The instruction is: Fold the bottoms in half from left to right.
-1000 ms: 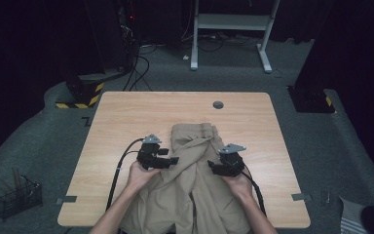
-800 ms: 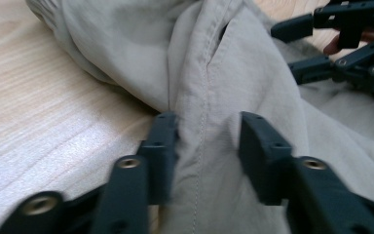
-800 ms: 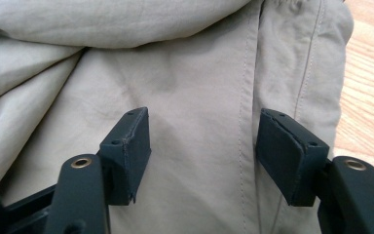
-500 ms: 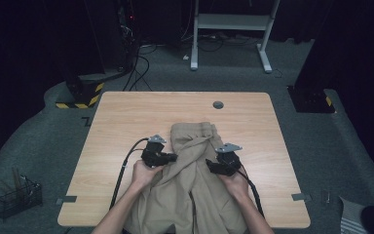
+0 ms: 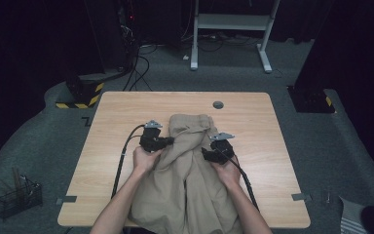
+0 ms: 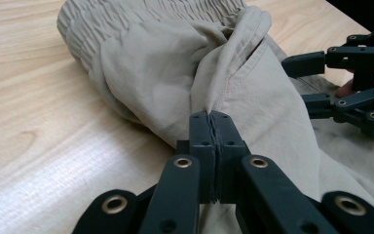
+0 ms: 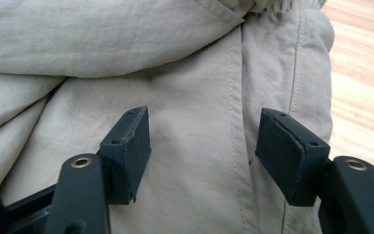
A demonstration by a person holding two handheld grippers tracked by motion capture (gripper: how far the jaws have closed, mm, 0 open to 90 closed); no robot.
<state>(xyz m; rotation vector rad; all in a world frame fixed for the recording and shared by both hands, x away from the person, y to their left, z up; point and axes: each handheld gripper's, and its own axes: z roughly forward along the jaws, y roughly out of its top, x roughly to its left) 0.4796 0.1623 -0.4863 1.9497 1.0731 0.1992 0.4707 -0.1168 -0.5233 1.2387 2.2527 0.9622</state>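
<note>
Beige trousers (image 5: 190, 170) lie on the wooden table (image 5: 117, 112), elastic waistband (image 6: 141, 14) toward the far side and legs running off the near edge. My left gripper (image 5: 168, 141) is at the trousers' left edge, shut on a pinched fold of the fabric (image 6: 212, 105) that is pulled up and over toward the middle. My right gripper (image 5: 205, 152) hovers open just over the cloth (image 7: 190, 141) on the right side, beside a seam (image 7: 233, 97), with nothing between its fingers (image 7: 129, 151). The right gripper (image 6: 350, 83) is also seen across the fabric in the left gripper view.
A round grommet hole (image 5: 218, 105) sits near the table's far edge. A wire basket (image 5: 17, 197) stands on the floor at the left, and cables and a black-yellow base (image 5: 80, 95) lie behind the table. Bare wood shows on both sides of the trousers.
Both hands have shifted slightly inward. My left gripper has drawn its pinched fold of fabric rightward over the trousers. The right gripper stays over the right side.
</note>
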